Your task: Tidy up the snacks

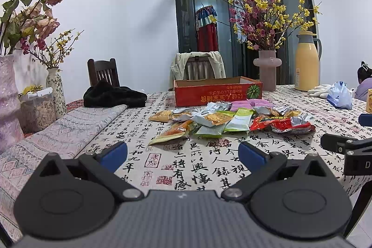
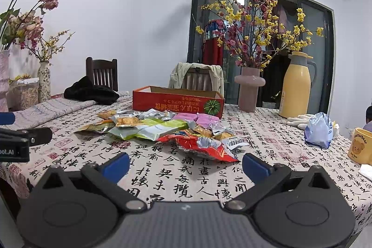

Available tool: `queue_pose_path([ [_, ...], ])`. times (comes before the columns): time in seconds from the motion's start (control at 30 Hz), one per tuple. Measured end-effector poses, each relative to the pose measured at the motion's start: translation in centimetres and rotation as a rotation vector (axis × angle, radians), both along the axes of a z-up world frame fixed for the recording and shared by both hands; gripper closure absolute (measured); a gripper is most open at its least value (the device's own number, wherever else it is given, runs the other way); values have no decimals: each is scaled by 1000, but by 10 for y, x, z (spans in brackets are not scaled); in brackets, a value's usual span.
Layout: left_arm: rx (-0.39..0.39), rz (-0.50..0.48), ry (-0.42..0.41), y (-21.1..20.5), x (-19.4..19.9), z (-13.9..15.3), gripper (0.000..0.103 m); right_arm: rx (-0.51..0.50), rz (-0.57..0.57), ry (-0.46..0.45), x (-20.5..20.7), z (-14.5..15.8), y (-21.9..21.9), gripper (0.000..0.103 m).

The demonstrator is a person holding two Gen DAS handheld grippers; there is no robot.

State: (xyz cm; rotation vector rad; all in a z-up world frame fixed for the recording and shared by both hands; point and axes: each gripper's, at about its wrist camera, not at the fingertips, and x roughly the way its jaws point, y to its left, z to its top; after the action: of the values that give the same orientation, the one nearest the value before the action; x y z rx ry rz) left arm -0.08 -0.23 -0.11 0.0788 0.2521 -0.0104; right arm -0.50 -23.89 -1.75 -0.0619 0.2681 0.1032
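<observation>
A pile of snack packets (image 1: 223, 120) lies on the table in front of a red open cardboard box (image 1: 218, 91). The pile holds silver, green, orange and red packets and a pink one. In the right wrist view the pile (image 2: 162, 129) lies ahead with a red packet (image 2: 202, 147) nearest, and the red box (image 2: 177, 102) behind it. My left gripper (image 1: 182, 155) is open and empty, above the table short of the pile. My right gripper (image 2: 186, 166) is open and empty, just short of the red packet. The right gripper's side (image 1: 346, 150) shows at the right edge of the left view.
The table has a calligraphy cloth (image 1: 209, 162). A pink vase of flowers (image 1: 267, 69), a yellow thermos (image 1: 307, 62), white gloves and a blue bag (image 1: 339, 94) stand at the back right. A yellow mug (image 2: 360, 145) is at right. A black cloth (image 1: 114, 94), vases and a jar stand left.
</observation>
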Motion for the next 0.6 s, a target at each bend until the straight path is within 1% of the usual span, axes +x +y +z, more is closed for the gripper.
queue_pose_path([
  [0.27, 0, 1, 3, 0, 0, -1, 0, 1, 0, 1, 1, 0, -1, 0],
  [0.47, 4, -2, 8, -2, 0, -3, 0, 14, 0, -17, -1, -2, -4, 0],
  [0.6, 9, -7, 15, -3, 1, -4, 0, 2, 10, -9, 0, -5, -2, 0],
])
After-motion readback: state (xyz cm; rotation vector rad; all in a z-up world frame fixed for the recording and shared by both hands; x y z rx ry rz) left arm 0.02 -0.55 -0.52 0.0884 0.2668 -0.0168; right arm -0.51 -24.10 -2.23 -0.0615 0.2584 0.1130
